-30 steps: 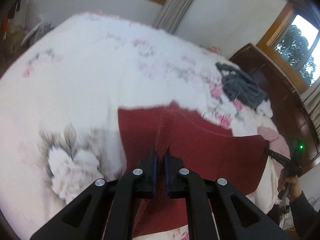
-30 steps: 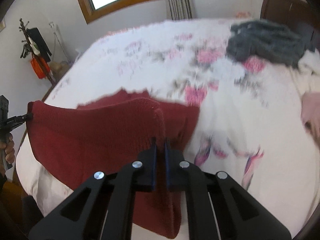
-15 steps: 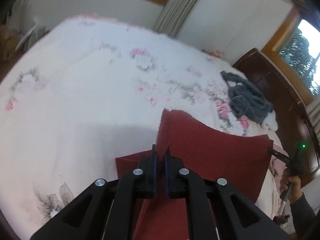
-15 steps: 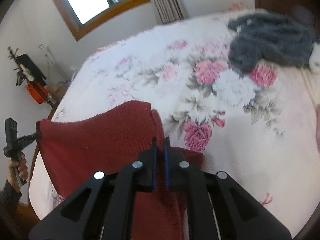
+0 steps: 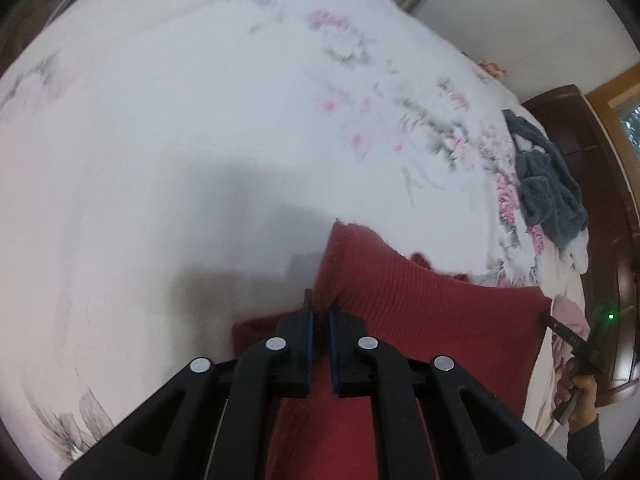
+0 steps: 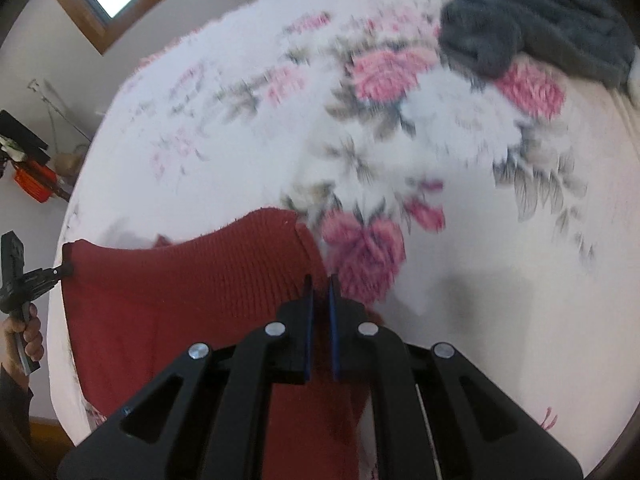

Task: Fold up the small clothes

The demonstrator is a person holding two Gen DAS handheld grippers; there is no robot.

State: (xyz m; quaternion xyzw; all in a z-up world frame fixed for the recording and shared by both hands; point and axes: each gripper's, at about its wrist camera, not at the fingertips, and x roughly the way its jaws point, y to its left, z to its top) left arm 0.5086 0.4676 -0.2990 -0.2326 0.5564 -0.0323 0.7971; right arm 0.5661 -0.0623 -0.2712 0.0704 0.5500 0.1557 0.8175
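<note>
Red knitted garment point(image 5: 432, 320) held stretched above the near edge of the bed point(image 5: 200, 140), one upper corner pinched in the left tongs point(image 5: 319, 312), the other in the right tongs point(image 6: 319, 288). Gripping both corners likely keeps the top edge taut so the fold lands straight. No containers appear; a grey garment point(image 6: 532, 16) lies loose, well apart.

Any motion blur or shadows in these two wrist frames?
Left wrist: bedspread print smeared, gripper shadow ahead of the left gripper. Right wrist: flowers blurred; red knit by the right gripper sharper; faint shadow to its right.
</note>
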